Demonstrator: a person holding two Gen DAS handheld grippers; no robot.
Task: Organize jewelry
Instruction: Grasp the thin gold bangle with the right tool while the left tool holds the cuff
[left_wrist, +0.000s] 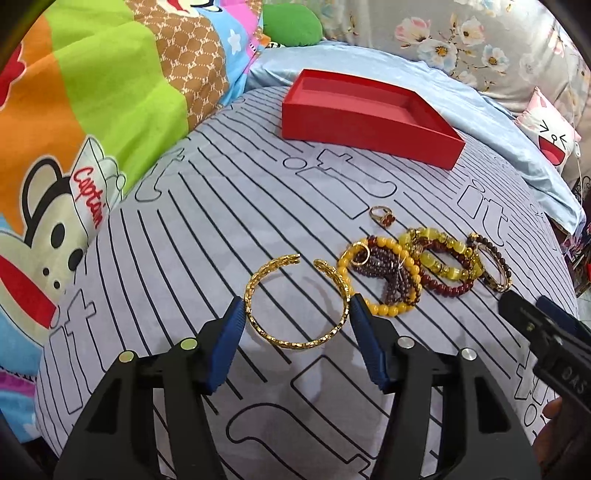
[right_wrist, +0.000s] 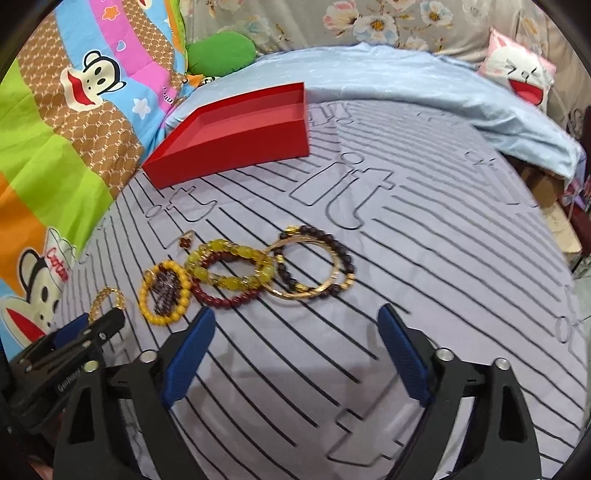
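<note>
A gold open cuff bangle (left_wrist: 273, 334) lies on the striped bed sheet between the fingers of my left gripper (left_wrist: 297, 306), which is open around it without clamping. To its right lie a yellow bead bracelet (left_wrist: 384, 308), a dark red bead bracelet (left_wrist: 448, 288), a dark bead and gold bangle pair (left_wrist: 493, 266) and a gold ring with a red stone (left_wrist: 382, 216). An empty red box (left_wrist: 365, 122) stands behind them. My right gripper (right_wrist: 295, 321) is open and empty, short of the bracelets (right_wrist: 236, 273) and the box (right_wrist: 236, 144).
A colourful cartoon quilt (left_wrist: 81, 110) is heaped at the left. A light blue blanket (right_wrist: 406, 81) and a pink cartoon pillow (right_wrist: 517, 74) lie behind. The bed's right edge (right_wrist: 561, 258) drops off to boxes on the floor.
</note>
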